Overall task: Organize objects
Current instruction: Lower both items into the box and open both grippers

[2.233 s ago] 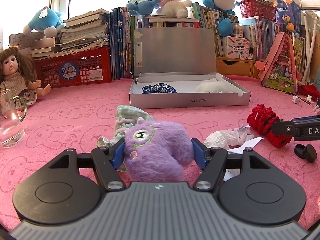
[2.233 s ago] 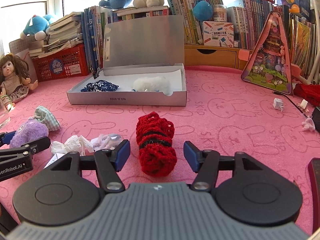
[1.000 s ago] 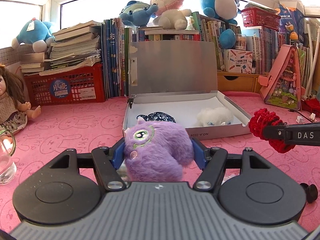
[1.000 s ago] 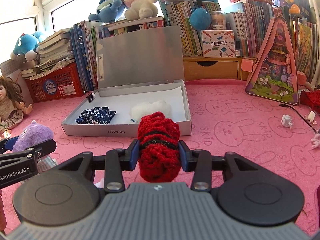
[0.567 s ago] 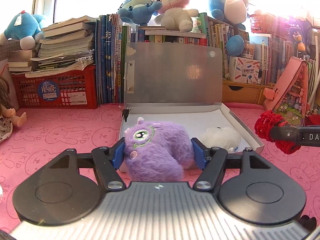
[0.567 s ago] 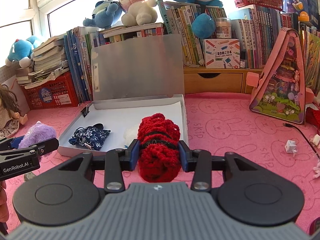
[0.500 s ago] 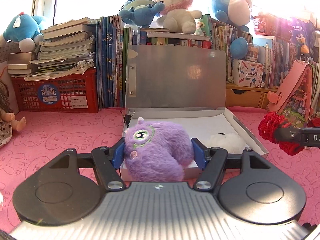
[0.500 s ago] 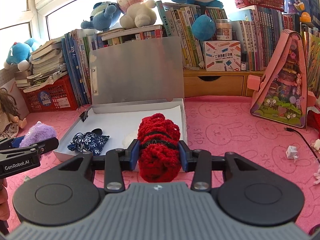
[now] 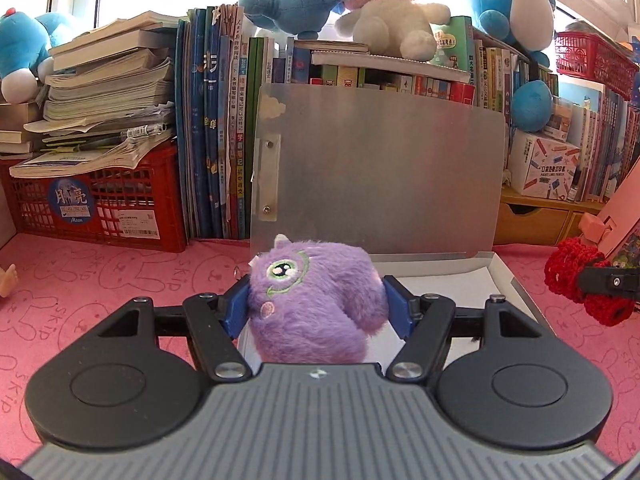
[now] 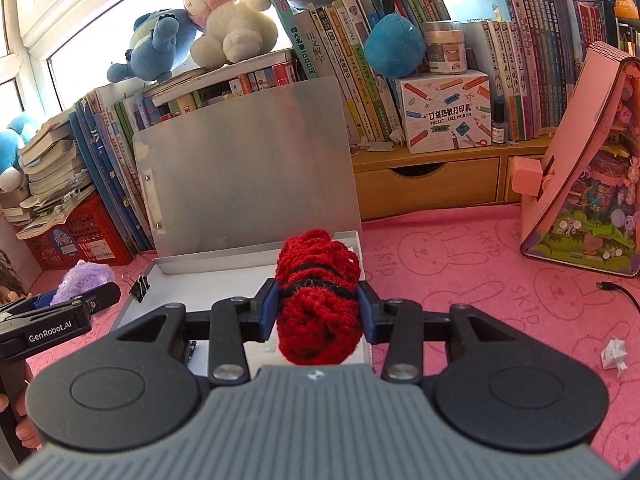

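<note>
My left gripper [image 9: 318, 304] is shut on a purple one-eyed plush toy [image 9: 312, 300] and holds it over the near left part of the open grey box [image 9: 508, 276]. The right gripper [image 10: 319, 308] is shut on a red crocheted bundle [image 10: 320, 304] with black bands, held above the box's right side [image 10: 358, 240]. In the left wrist view the red bundle [image 9: 572, 280] shows at the right edge. In the right wrist view the purple toy [image 10: 82, 276] shows at the left, in the other gripper. The box's white floor is mostly hidden behind both toys.
The box's lid [image 9: 380, 168] stands upright against rows of books [image 9: 212, 132]. A red crate [image 9: 92, 208] with stacked papers sits at the left. A wooden drawer unit [image 10: 428, 184] and a pink triangular toy house [image 10: 588, 184] stand on the right. A crumpled paper scrap [image 10: 614, 354] lies on the pink mat.
Both grippers moved forward and slightly up with their toys, from before the box's front edge to over the box. The lid now looms much closer.
</note>
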